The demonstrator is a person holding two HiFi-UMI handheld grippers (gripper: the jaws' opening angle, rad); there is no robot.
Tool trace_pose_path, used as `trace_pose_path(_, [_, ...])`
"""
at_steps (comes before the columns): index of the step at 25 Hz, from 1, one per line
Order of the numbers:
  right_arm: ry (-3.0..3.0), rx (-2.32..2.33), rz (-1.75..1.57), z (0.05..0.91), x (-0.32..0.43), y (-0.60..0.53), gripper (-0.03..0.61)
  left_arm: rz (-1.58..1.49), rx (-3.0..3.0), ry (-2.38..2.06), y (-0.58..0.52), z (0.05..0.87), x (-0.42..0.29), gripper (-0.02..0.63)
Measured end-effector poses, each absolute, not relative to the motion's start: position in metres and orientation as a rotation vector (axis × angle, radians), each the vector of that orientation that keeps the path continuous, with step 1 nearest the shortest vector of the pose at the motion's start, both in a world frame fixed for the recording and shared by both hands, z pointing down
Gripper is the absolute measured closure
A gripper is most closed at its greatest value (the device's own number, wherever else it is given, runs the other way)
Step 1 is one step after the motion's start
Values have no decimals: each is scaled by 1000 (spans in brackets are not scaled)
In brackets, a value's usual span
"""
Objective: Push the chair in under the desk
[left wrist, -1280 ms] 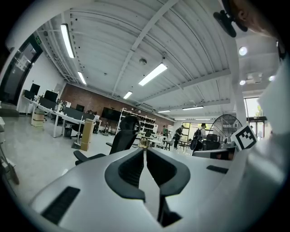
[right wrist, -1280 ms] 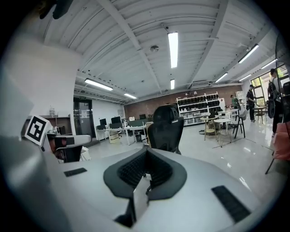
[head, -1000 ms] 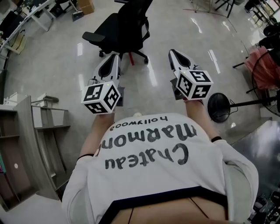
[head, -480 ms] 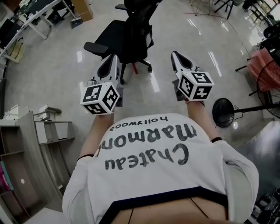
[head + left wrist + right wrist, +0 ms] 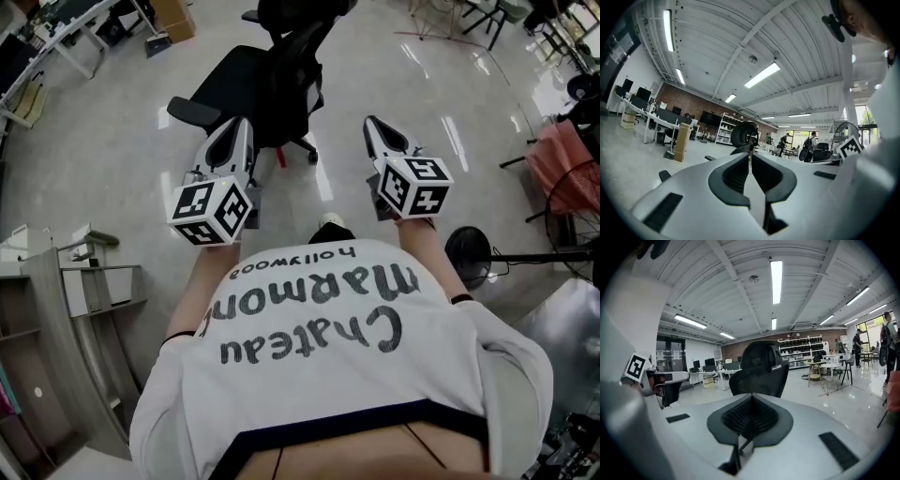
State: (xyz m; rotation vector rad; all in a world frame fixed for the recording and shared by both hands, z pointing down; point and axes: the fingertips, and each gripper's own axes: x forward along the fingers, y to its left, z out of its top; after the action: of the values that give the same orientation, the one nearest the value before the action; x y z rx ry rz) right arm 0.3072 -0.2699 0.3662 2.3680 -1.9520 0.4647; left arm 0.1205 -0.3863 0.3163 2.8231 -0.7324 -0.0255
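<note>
Chair (image 5: 242, 77) nearer now, left gripper (image 5: 240, 124) and right gripper (image 5: 371, 122) jaws shut, empty

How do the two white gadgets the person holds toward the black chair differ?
In the head view the left white hand-held gripper lines up with the black mesh office chair's seat; the right white hand-held gripper points at shiny grey floor beside it. The right one's camera shows the chair's whole backrest; the left one's shows mostly the headrest. Both have jaws shut on nothing, and neither touches the chair.
</note>
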Motion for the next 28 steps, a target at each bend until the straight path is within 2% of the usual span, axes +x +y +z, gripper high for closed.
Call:
trace_pose_path(7, [-2034,2306,387,337,384,-332,569,-88,2815,-811,-433,294,186,581])
trace_pose_path(11, [-2077,2281,349,327,423,-359,569,7,2867,-720,-455,293,231,577])
trace_pose_path(12, [-2082,2272,347,327,432,-364,569,44,2874,-690,-461,295,242,536])
trace_pose_path(14, [-2083,2258,347,330,453,-370,569,145,2900,-679,-476,302,262,366])
trace_pose_path(15, [-2080,2256,352,332,464,-373,569,209,2920,-685,-483,306,271,336])
trace_pose_path(17, [-2080,2266,385,336,487,-376,569,344,2963,-674,-495,317,288,314])
trace_pose_path(28, [-2202,2239,657,376,533,-409,569,1068,3002,-657,-532,389,338,312])
